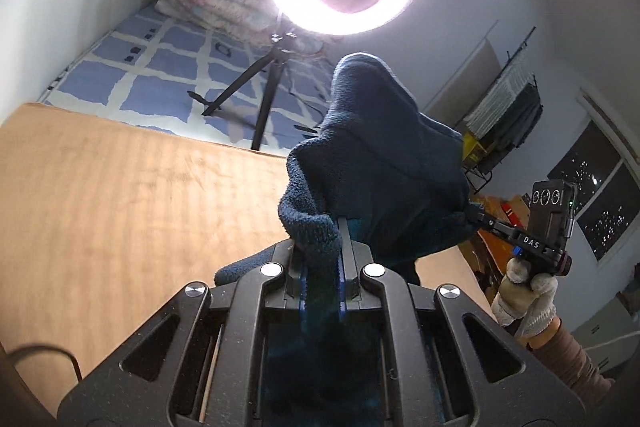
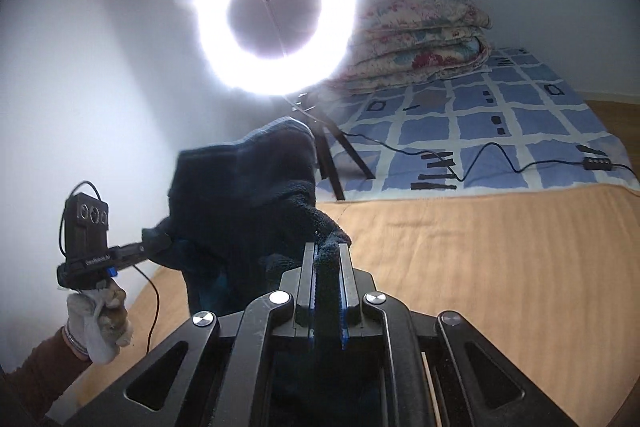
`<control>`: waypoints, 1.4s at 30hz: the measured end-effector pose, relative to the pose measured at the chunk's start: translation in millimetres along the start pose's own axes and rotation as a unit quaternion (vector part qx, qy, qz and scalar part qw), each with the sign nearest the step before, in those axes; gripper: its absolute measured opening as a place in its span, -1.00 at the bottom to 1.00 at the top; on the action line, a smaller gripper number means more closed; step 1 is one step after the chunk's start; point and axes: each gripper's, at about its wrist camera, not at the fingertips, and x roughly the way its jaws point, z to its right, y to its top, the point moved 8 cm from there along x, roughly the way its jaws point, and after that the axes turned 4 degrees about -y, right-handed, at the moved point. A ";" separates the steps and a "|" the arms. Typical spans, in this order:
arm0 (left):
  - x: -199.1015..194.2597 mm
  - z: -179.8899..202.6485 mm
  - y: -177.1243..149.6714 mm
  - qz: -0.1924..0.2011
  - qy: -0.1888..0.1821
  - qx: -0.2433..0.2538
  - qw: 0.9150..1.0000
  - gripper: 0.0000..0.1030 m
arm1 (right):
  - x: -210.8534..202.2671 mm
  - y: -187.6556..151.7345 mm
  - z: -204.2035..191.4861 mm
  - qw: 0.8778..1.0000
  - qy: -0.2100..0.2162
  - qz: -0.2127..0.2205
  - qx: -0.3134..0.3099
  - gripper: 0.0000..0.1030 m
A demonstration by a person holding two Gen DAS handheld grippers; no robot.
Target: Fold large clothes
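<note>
A dark blue fleece garment (image 1: 380, 163) hangs in the air, held up between both grippers above the tan blanket (image 1: 120, 195). My left gripper (image 1: 322, 231) is shut on one fleecy edge of it. My right gripper (image 2: 327, 251) is shut on another edge of the garment (image 2: 248, 195). In the left wrist view the right gripper (image 1: 476, 213) shows at the right, gripping the cloth, held by a gloved hand. In the right wrist view the left gripper (image 2: 156, 247) shows at the left, also on the cloth. The garment's lower part is hidden behind the grippers.
A bright ring light (image 2: 276, 15) on a black tripod (image 2: 332, 163) stands on the blue checked bedsheet (image 2: 500, 131) beyond the tan blanket (image 2: 480, 267). A folded floral quilt (image 2: 424, 31) lies by the wall. A cable (image 2: 500, 155) runs across the sheet. A drying rack (image 1: 508, 99) and window are at right.
</note>
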 end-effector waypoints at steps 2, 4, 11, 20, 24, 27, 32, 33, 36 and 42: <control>-15.5 12.7 -10.9 0.000 -0.001 0.002 1.000 -0.85 | -17.6 -12.9 -6.7 1.000 -0.006 0.000 -0.006 -0.89; -32.1 25.5 -25.2 0.001 0.004 0.008 1.000 -0.85 | -34.1 -27.5 -12.0 1.000 -0.005 0.000 -0.005 -0.89; -75.1 47.0 -103.0 -0.026 0.021 0.010 0.999 -0.85 | -94.4 -94.0 -35.5 1.000 0.003 -0.004 0.006 -0.89; -93.3 46.0 -207.8 -0.093 0.041 -0.013 0.995 -0.82 | -125.5 -189.8 -53.0 0.998 -0.030 -0.048 -0.024 -0.89; -106.7 52.5 -229.4 -0.123 0.061 0.017 0.990 -0.76 | -136.1 -210.7 -55.8 0.995 -0.048 -0.062 -0.054 -0.83; -125.6 51.0 -231.5 -0.130 0.066 0.022 0.989 -0.70 | -150.3 -220.9 -53.3 0.994 -0.054 -0.077 -0.053 -0.65; -151.5 33.8 -205.7 -0.071 0.019 -0.096 0.993 0.17 | -170.8 -220.1 -37.0 0.997 -0.015 -0.068 0.040 0.09; -149.4 32.2 -203.2 -0.070 0.004 -0.125 0.990 0.21 | -169.8 -218.5 -33.6 0.995 0.003 -0.067 0.069 0.14; -129.5 15.0 -199.7 -0.076 -0.013 -0.201 0.977 0.24 | -156.1 -215.0 -25.0 0.986 0.039 -0.076 0.142 0.31; -91.9 -6.2 -220.1 -0.079 -0.053 -0.335 0.938 0.05 | -114.8 -223.2 -9.5 0.956 0.081 -0.093 0.268 0.29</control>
